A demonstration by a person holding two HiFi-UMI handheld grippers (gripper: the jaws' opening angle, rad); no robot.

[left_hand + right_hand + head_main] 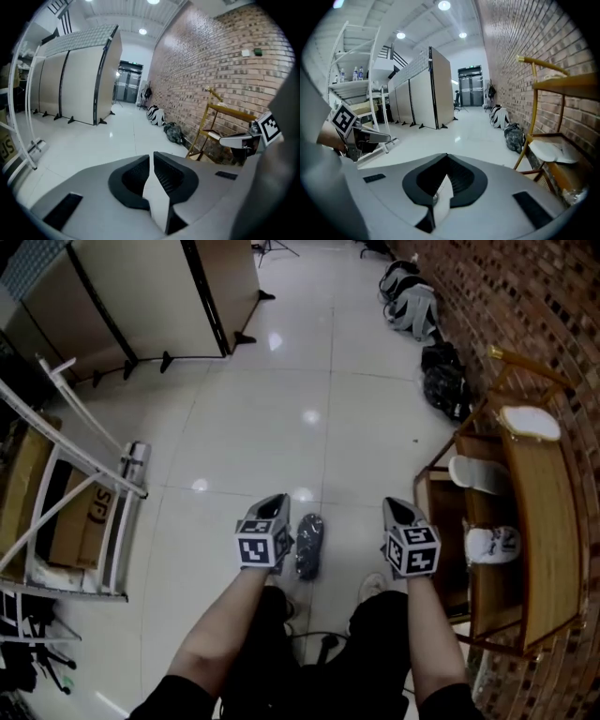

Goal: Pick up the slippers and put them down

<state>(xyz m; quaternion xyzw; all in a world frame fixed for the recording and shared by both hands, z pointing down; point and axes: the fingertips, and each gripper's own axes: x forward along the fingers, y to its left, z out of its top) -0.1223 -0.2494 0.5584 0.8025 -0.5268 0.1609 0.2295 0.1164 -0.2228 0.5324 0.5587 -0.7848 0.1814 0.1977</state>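
— Where are the slippers?
— One dark slipper (pixel 309 545) lies on open white floor (pixel 253 437) between the left gripper (pixel 275 502) and right gripper (pixel 398 507), both closed and empty; pale slippers (pixel 478 474) sit on the wooden rack (pixel 548 521) at right

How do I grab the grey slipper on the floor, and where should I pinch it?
Pinch the grey slipper across its narrow width, about halfway along. It lies low on the floor, long and slim, pointing away from the person, so coming straight down from above probably works best, with one jaw on each long side. Which end is the toe is too blurry to tell.
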